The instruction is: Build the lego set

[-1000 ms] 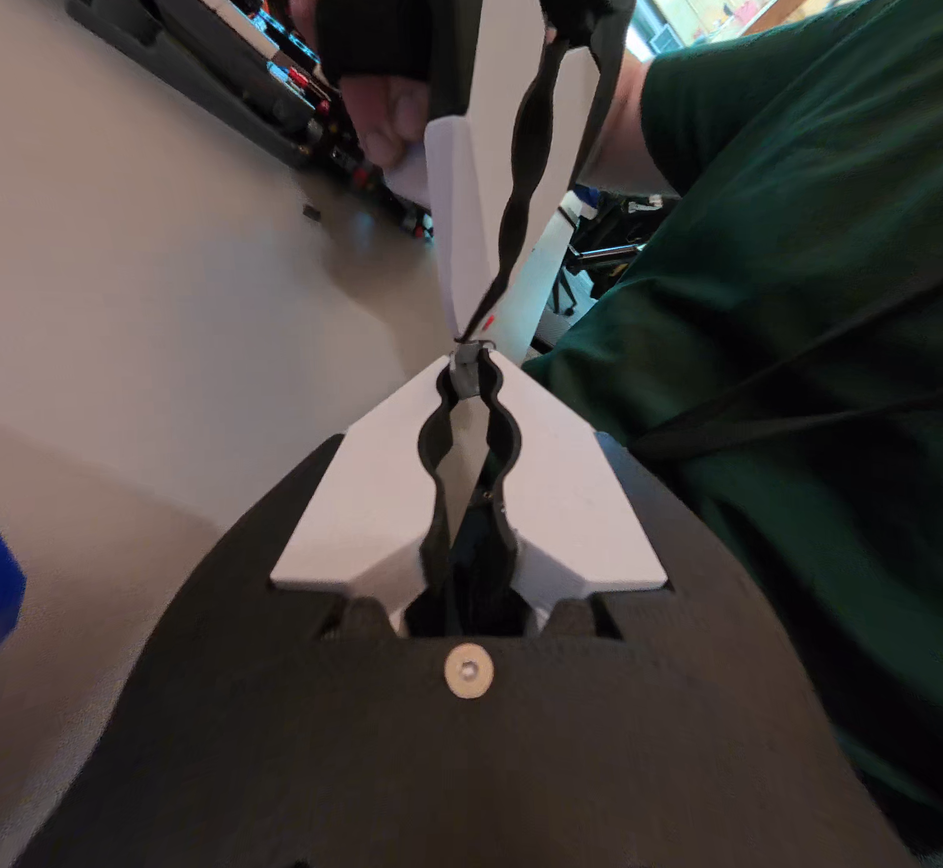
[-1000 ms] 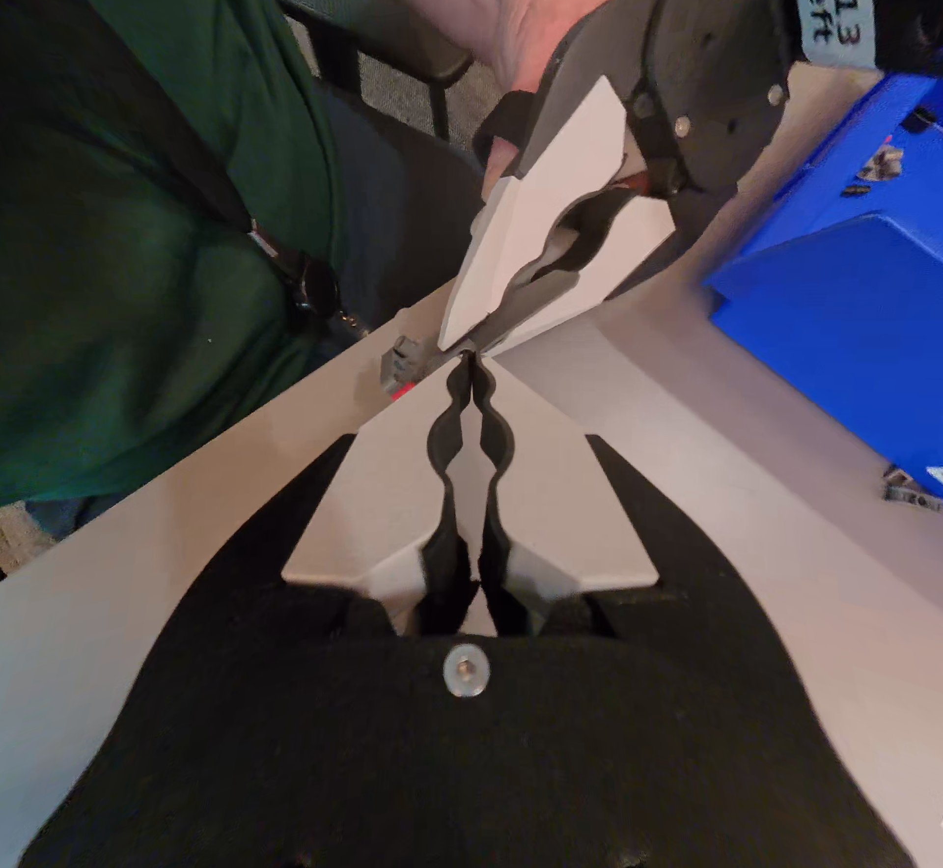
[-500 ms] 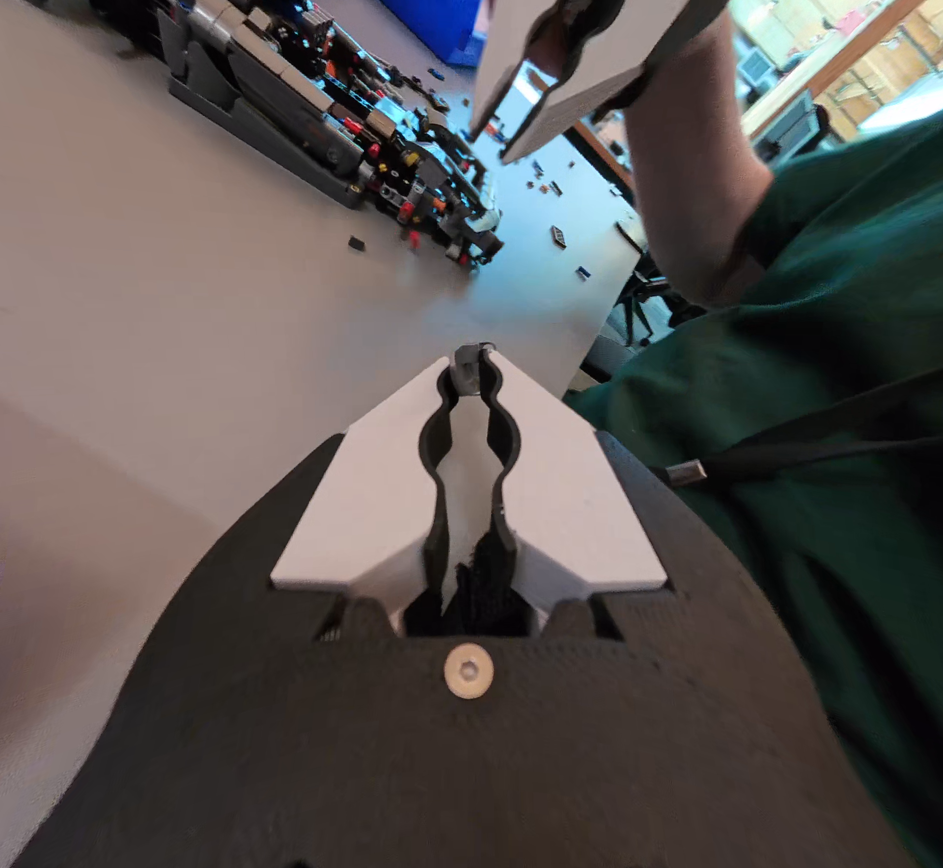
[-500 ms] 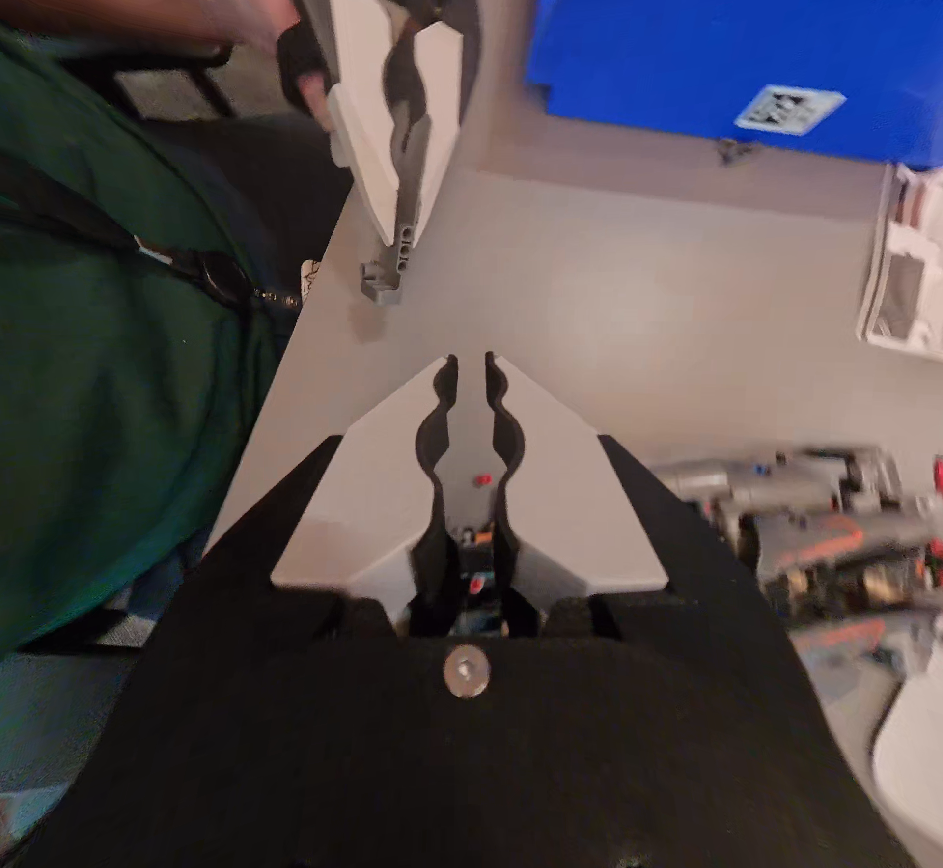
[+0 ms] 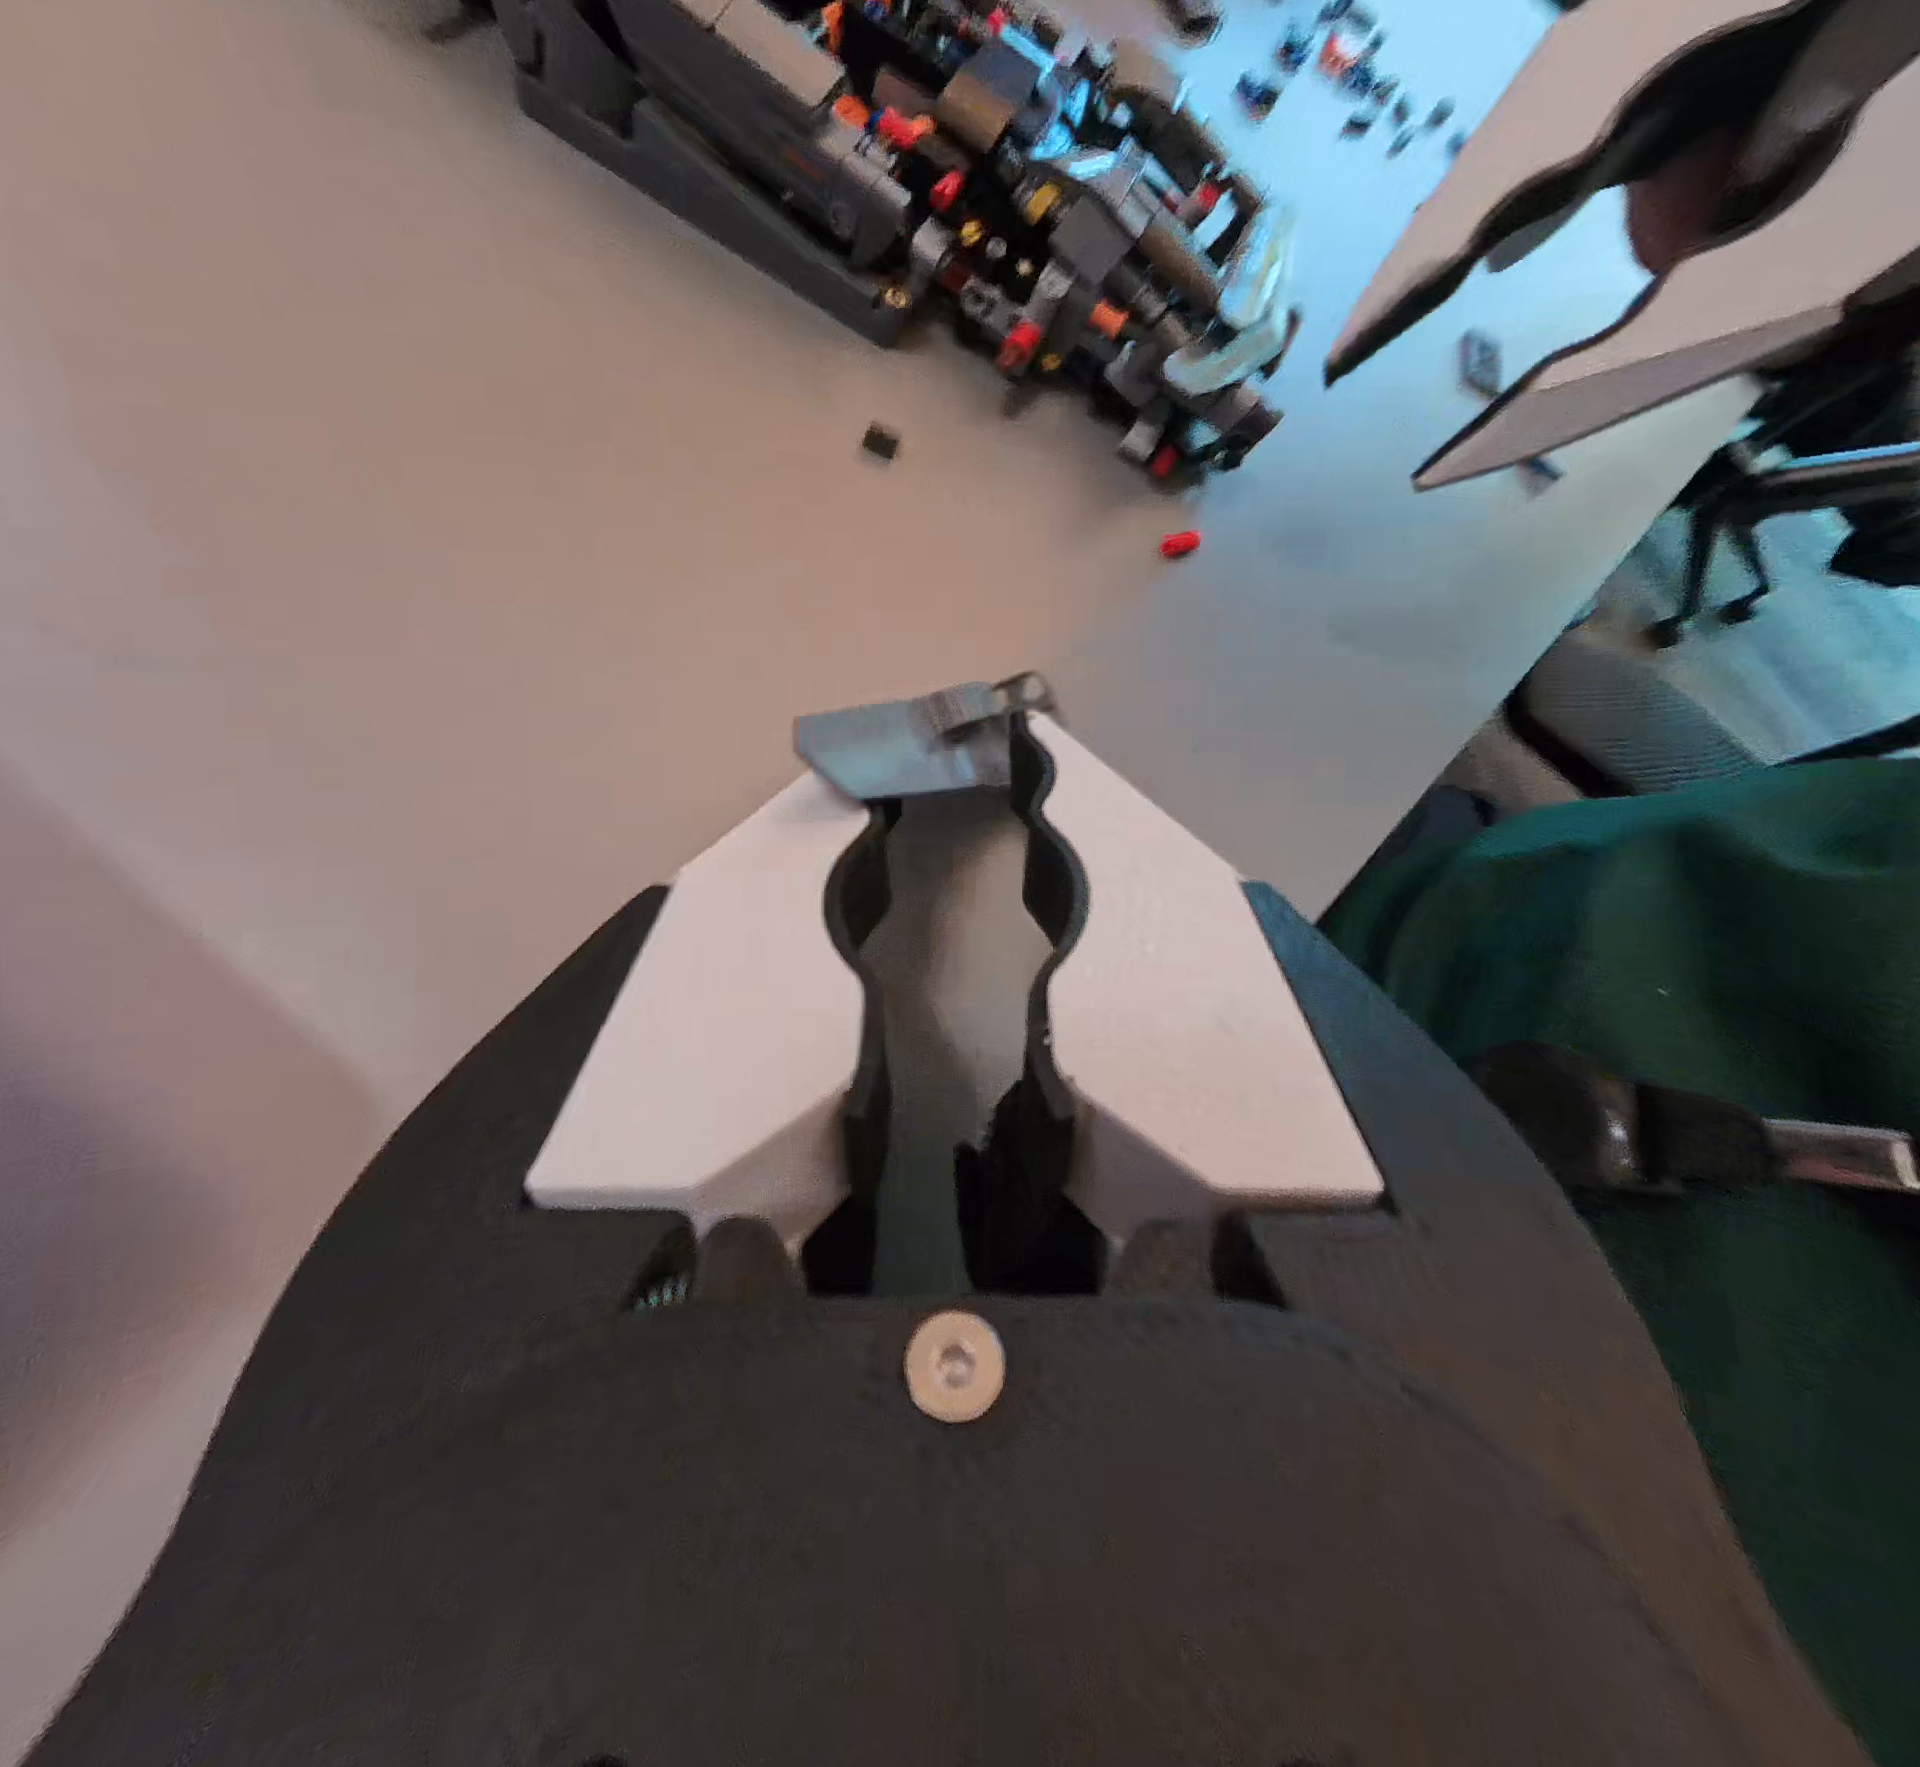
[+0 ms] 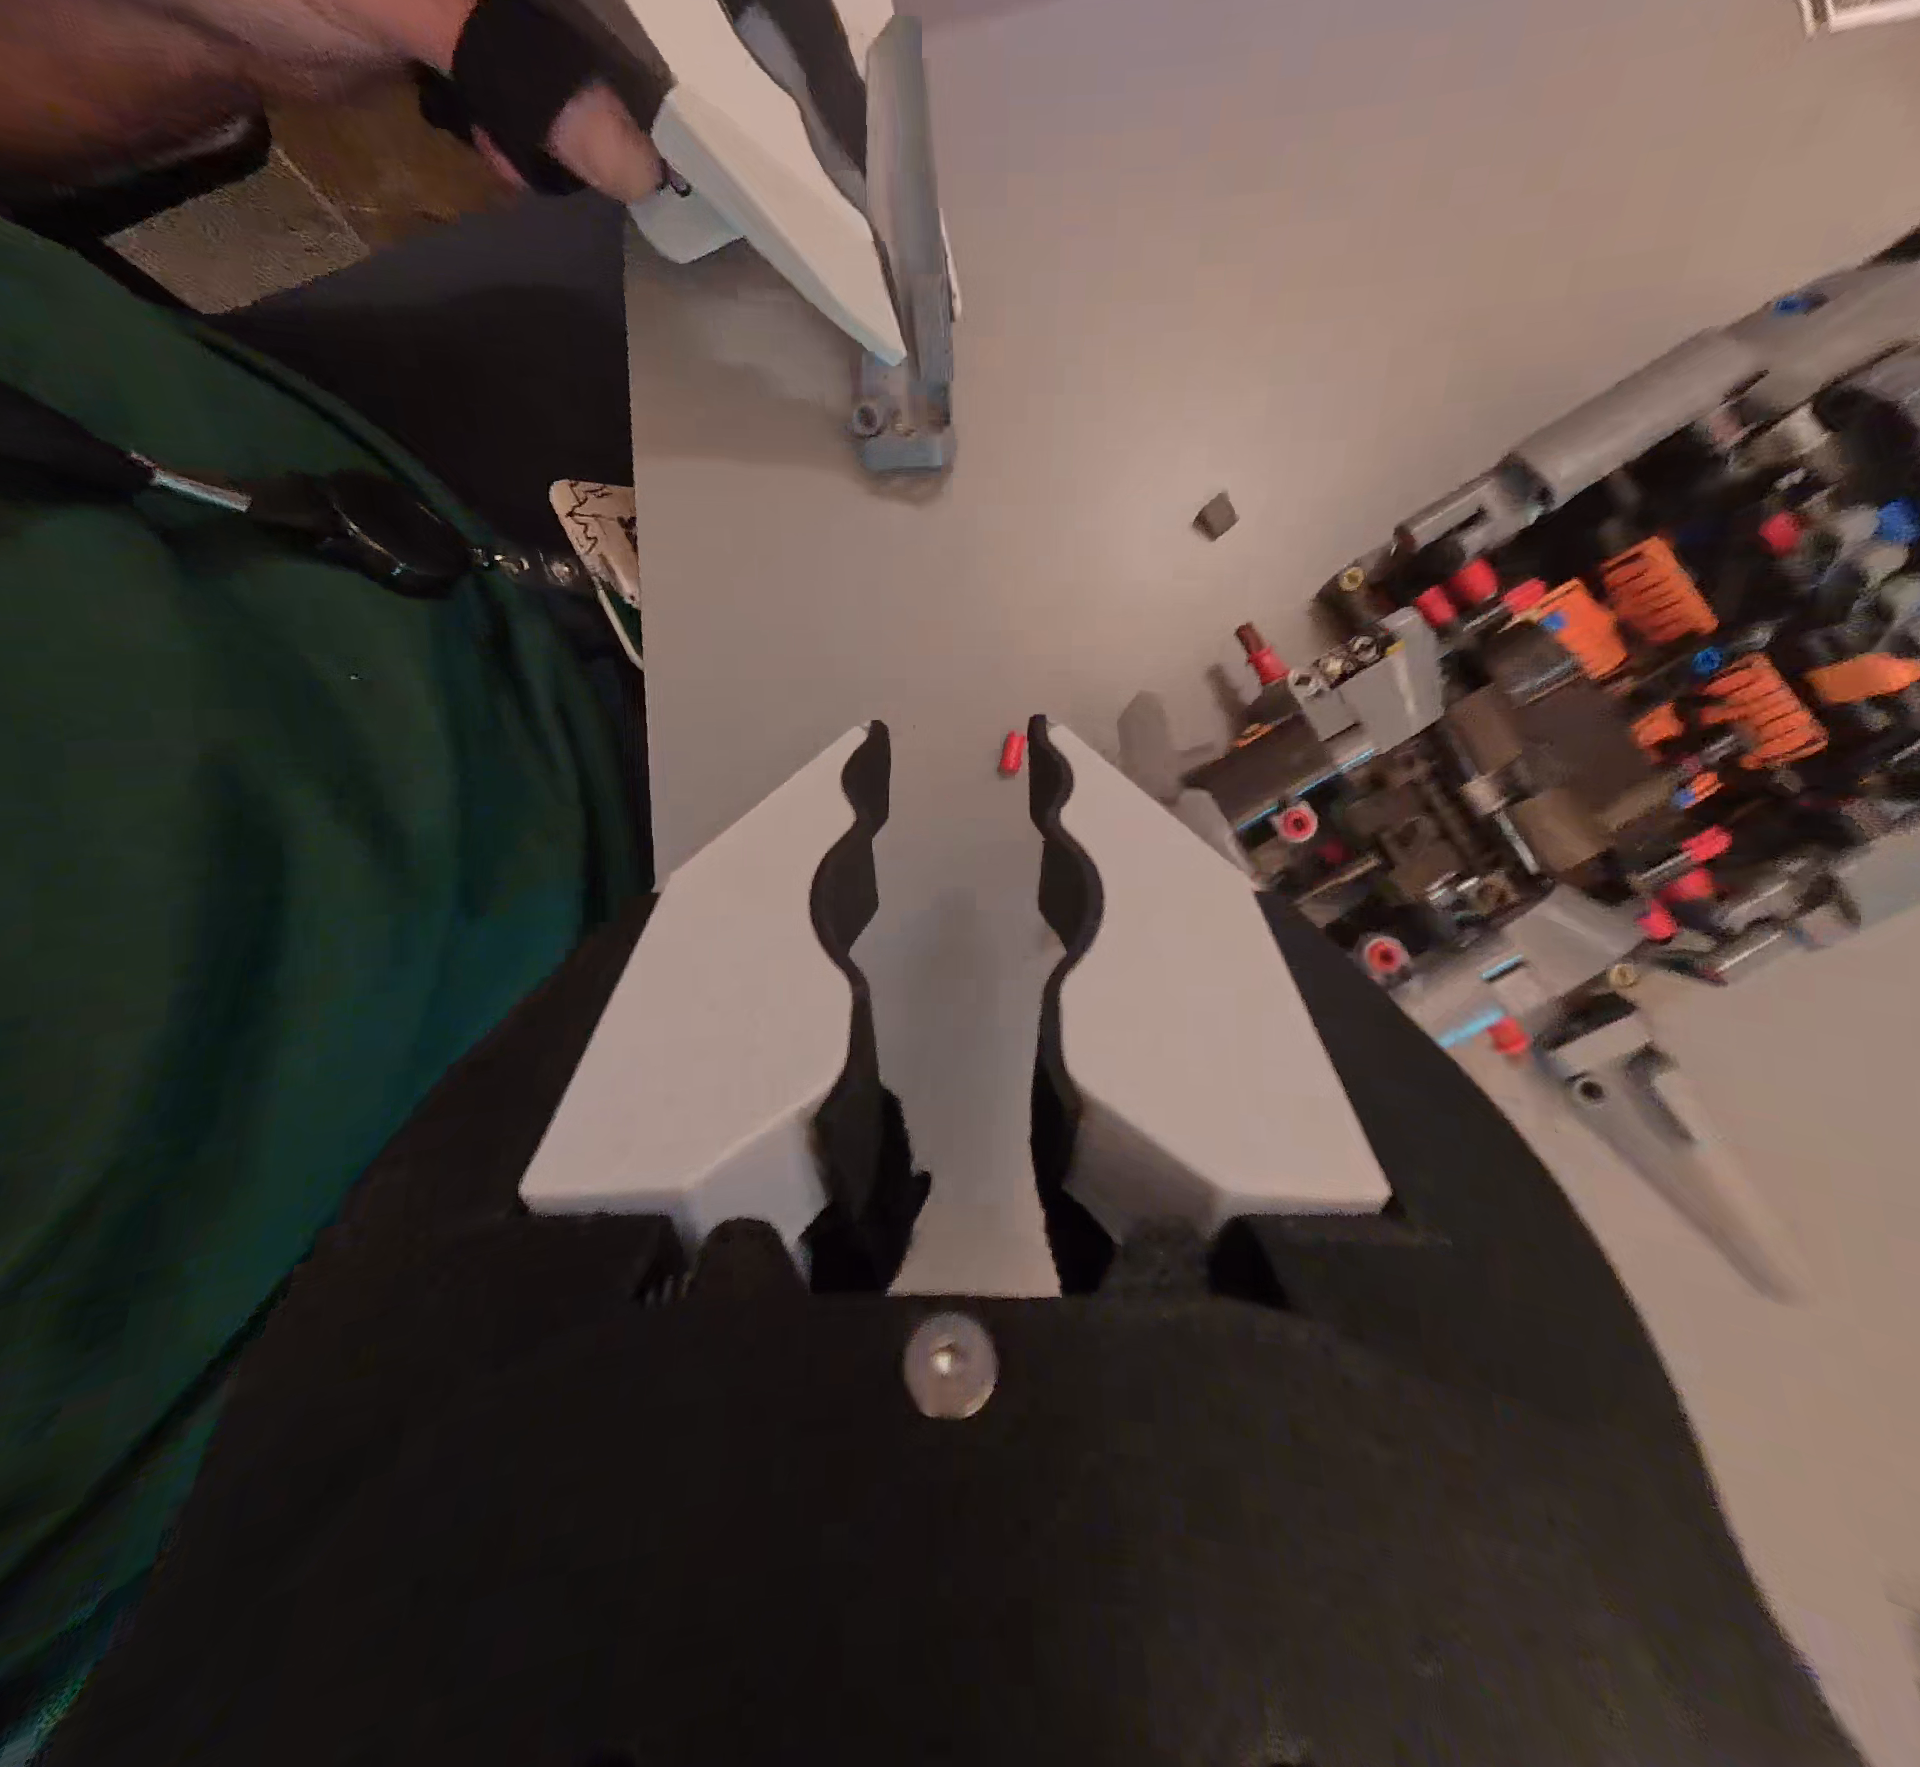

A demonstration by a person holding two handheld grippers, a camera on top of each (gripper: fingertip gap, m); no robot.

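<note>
My left gripper (image 5: 951, 746) is shut on a grey lego piece (image 5: 894, 746), a flat panel with a small connector at its end, held above the table. It also shows in the right wrist view (image 6: 883, 304), with the grey piece (image 6: 914, 283) sticking out past its tips toward the table. My right gripper (image 6: 956, 741) is open and empty, low over the table. A small red pin (image 6: 1010, 751) lies on the table just inside its right fingertip. The red pin also shows in the left wrist view (image 5: 1179, 543). The big grey, black and orange lego model (image 6: 1558, 761) lies to the right.
The lego model (image 5: 883, 107) stretches across the far table, with several loose small parts beyond it. A small dark piece (image 5: 880, 442) lies near it, also seen as a grey bit (image 6: 1214, 515). My right gripper (image 5: 1662, 190) hangs at upper right. A person's green shirt (image 6: 260, 782) borders the table edge. Across from one pair of fingers to the other is roughly 11 centimeters.
My right gripper left the left gripper's tips, opened wider and moved down over the table to the red pin. My left gripper turned, still holding the grey piece.
</note>
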